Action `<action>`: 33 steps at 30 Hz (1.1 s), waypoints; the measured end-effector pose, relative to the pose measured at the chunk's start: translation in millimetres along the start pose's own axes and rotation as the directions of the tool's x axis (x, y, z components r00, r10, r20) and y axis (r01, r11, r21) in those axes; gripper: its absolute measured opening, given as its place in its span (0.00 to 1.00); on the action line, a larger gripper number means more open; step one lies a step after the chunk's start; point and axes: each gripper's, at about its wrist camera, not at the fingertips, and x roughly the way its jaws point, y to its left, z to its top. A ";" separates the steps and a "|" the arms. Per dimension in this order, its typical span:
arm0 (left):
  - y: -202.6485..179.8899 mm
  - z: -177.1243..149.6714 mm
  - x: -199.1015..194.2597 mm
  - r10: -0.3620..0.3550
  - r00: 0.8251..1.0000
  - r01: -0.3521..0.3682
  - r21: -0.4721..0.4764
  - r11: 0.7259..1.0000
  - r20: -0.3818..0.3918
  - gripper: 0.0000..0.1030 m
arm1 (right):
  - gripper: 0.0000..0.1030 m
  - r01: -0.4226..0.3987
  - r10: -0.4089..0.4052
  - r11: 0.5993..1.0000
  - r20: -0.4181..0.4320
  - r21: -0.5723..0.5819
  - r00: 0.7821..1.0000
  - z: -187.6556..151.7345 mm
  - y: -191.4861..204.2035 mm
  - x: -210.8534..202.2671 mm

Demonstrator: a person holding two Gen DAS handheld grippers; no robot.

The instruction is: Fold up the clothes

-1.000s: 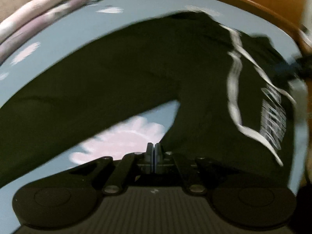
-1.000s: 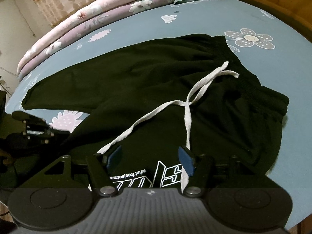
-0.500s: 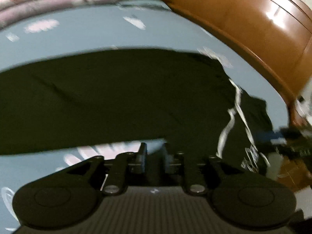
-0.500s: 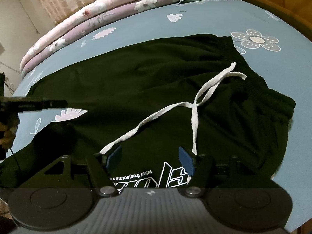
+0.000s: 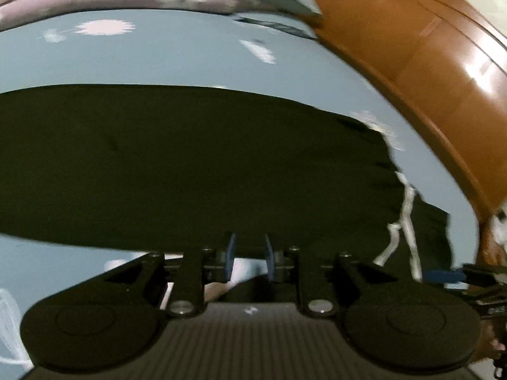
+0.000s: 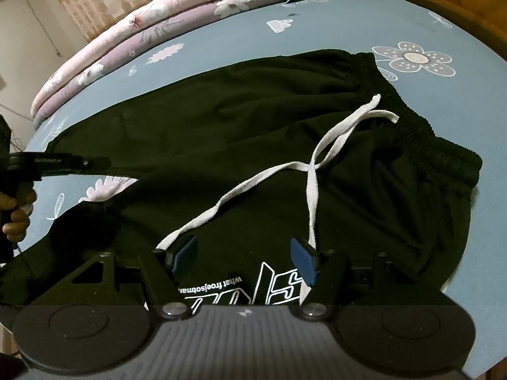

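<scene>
The left tool [image 5: 248,258] has swung round since a second ago: back then its pads were pinched tight together right over the dark cloth, and now there's a narrow gap between them, with the jaws just easing closed again and nothing caught between the pads. Its view has rolled level too, so the black trousers [image 5: 190,164] stretch flat across the picture where they sat at a slant before. The right tool [image 6: 244,258] hasn't budged; jaws spread wide, empty, hovering over the printed white lettering [image 6: 253,291] on the near leg.

The trousers lie spread on the blue flowered bed sheet [image 6: 317,34], elastic waistband [image 6: 421,126] off to the right, legs running away to the left. The white drawstring [image 6: 317,158] trails loose across the front, one end reaching down just beside the right tool's right pad. From the right wrist view, the left tool pokes in level from the left edge, over the gap between the two legs, a hand [image 6: 14,218] gripping its handle. Folded quilts [image 6: 126,47] are stacked along the far side of the bed, and a wooden headboard [image 5: 427,79] curves round on the right.
</scene>
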 end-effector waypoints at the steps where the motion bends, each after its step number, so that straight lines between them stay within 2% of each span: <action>1: -8.4 1.4 7.4 -0.026 1.000 0.026 0.011 1.000 -0.008 0.18 | 0.68 0.000 0.000 1.000 0.001 -0.001 1.000 -0.3 0.3 -0.5; 4: -20.5 -3.7 26.1 -0.055 0.997 0.057 0.041 0.998 -0.046 0.18 | 0.68 0.007 -0.007 1.000 0.001 0.005 1.000 -2.6 -1.6 -2.2; 8: -22.5 -8.7 45.5 -0.086 0.992 0.089 0.026 0.996 -0.096 0.15 | 0.68 0.018 -0.018 1.000 0.001 0.024 1.000 -6.9 -7.0 -4.9; 11: -37.9 -24.0 34.9 -0.111 0.987 0.123 0.098 0.988 -0.120 0.15 | 0.68 0.024 -0.024 0.999 -0.001 0.033 1.000 -8.7 -12.3 -6.2; 15: -45.5 -26.5 28.5 -0.081 0.987 0.105 0.178 0.978 -0.140 0.15 | 0.68 0.029 -0.029 0.999 -0.005 0.041 1.000 -8.0 -18.7 -4.6; 17: -41.2 -19.4 21.1 -0.098 0.989 0.115 0.159 0.981 -0.111 0.17 | 0.68 0.023 -0.023 0.999 -0.001 0.039 1.000 -6.7 -19.7 -4.7; 20: -30.9 -4.5 11.6 -0.104 0.994 0.106 0.114 0.988 -0.022 0.17 | 0.70 0.015 -0.015 0.999 0.005 0.038 1.000 -7.1 -20.8 -6.2; 21: -25.2 0.2 12.5 -0.080 0.997 0.081 0.088 0.993 -0.009 0.16 | 0.70 0.014 -0.014 0.999 0.005 0.040 1.000 -7.8 -21.9 -6.5; 22: -20.9 2.8 14.5 -0.063 0.998 0.063 0.070 0.996 -0.010 0.15 | 0.70 0.014 -0.015 0.999 0.004 0.043 1.000 -8.3 -23.4 -6.6; 25: -17.9 2.5 33.6 -0.045 0.995 0.050 0.047 0.998 -0.086 0.15 | 0.70 0.018 -0.018 0.998 0.003 0.054 1.000 -9.7 -27.9 -6.8; 29: -34.1 -11.9 45.0 -0.064 0.988 0.080 0.115 0.990 -0.142 0.18 | 0.71 0.019 -0.020 0.998 0.010 0.066 1.000 -12.2 -32.8 -9.6; 33: -45.9 -20.9 51.7 -0.020 0.991 0.046 0.189 0.981 -0.135 0.18 | 0.71 0.027 -0.027 0.996 0.006 0.081 1.000 -14.0 -39.3 -8.5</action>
